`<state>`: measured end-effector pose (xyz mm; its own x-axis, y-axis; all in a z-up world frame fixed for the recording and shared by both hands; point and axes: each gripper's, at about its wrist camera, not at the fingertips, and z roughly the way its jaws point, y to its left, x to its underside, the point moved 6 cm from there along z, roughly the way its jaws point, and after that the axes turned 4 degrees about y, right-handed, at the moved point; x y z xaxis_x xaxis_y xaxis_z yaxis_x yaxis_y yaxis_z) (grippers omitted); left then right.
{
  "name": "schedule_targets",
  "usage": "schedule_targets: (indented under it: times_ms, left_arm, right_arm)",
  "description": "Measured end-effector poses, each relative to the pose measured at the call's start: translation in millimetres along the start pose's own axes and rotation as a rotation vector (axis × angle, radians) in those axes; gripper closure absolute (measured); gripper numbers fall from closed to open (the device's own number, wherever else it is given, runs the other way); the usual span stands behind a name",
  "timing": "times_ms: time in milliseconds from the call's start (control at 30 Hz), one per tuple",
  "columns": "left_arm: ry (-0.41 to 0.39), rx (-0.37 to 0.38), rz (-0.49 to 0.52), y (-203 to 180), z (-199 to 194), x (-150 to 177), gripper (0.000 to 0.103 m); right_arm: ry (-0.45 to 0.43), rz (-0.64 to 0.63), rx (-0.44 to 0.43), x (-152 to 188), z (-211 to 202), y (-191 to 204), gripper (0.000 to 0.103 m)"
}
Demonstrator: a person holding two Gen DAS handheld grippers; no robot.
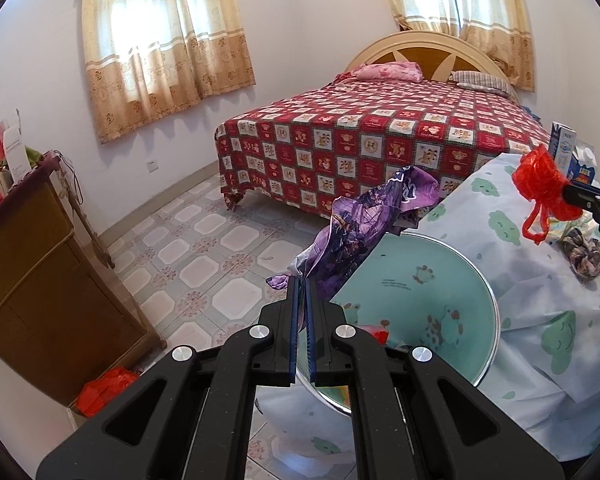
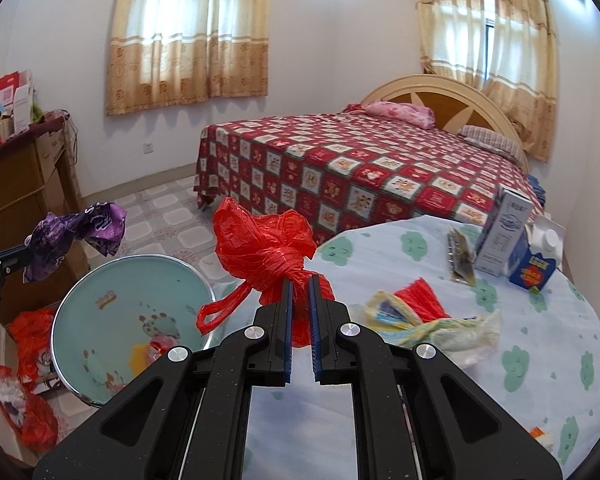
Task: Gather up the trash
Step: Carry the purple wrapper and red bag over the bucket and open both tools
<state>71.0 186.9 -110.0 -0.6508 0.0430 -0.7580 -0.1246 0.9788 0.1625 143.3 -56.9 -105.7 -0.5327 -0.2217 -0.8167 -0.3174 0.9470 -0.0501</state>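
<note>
My left gripper [image 1: 302, 280] is shut on a crumpled purple wrapper [image 1: 364, 224] and holds it above the rim of a round teal basin [image 1: 440, 280] beside the table. The wrapper also shows in the right wrist view [image 2: 76, 236], above the basin [image 2: 112, 280]. My right gripper [image 2: 300, 278] is shut on a knotted red plastic bag [image 2: 268, 244], held in the air between the basin and the table; the bag shows in the left wrist view [image 1: 540, 184]. The basin holds a few bits of red and yellow trash.
A round table with a cloud-print cloth [image 2: 500, 360] carries a yellowish plastic bag [image 2: 440, 328], a red wrapper [image 2: 420, 296], milk cartons [image 2: 504, 236] and a dark packet [image 2: 460, 256]. A wooden cabinet [image 1: 40, 280] stands left, red bags [image 2: 32, 360] on the floor, a bed [image 1: 380, 140] behind.
</note>
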Motion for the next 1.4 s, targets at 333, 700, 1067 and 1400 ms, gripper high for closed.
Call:
schedule_targets:
  times_ms: [333,700,1067,1400]
  left_arm:
    - [0.001,-0.012,-0.013,10.2,-0.5,2.2,0.099]
    - [0.006,-0.018,-0.028,17.7,0.0,3.2,0.099]
    - [0.010,-0.016,-0.026,18.1,0.2,3.7,0.098]
    - [0.014,-0.009,-0.022,15.8,3.8,5.7,0.098]
  right_arm:
    - [0.006,-0.029,-0.038,-5.2,10.9,22.2,0.095]
    - [0.013,-0.057,-0.062,-5.9,16.3,40.3,0.095]
    - [0.017,-0.074,-0.078,-4.5,17.7,49.5,0.095]
    - [0.018,-0.084,-0.088,-3.8,17.3,53.6,0.095]
